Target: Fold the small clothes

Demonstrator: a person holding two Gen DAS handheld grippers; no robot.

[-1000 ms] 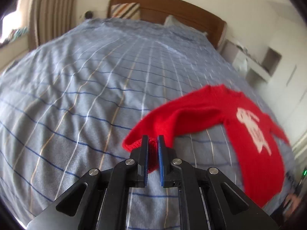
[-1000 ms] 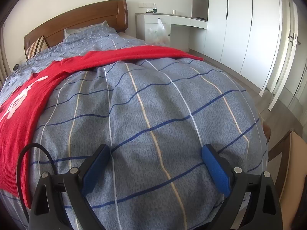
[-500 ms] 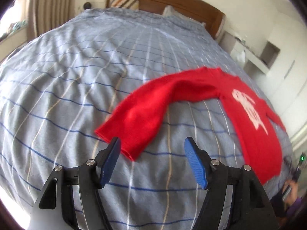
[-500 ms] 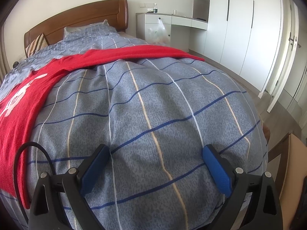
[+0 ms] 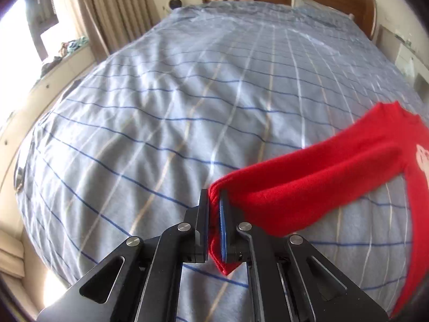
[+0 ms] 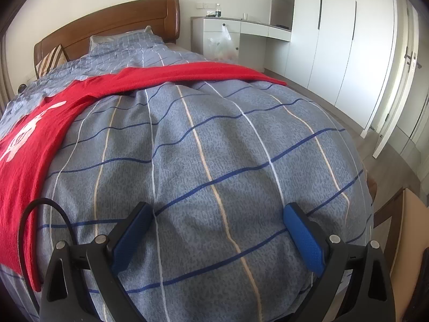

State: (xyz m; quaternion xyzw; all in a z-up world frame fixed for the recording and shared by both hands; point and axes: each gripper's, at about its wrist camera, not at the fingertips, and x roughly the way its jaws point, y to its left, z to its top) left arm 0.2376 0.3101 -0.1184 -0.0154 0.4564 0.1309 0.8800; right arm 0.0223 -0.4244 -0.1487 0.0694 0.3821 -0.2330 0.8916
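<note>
Left gripper [image 5: 214, 206]: jaws just closed, now pinching the cuff of a red sweater [image 5: 308, 185]; sleeve end lifted off the duvet, cuff edge hanging below the pads.
Right gripper [image 6: 217, 230]: blue pads spread wide, nothing between them, hovering over the blue checked duvet [image 6: 214, 147].
Red sweater, right view: body with white motif [image 6: 24, 131] lying flat at left; other sleeve stretched across the bed to the right.
Beyond: pillows [image 6: 120, 40], wooden headboard [image 6: 107, 24], white desk [image 6: 241, 26], wardrobe doors [image 6: 335, 32].
</note>
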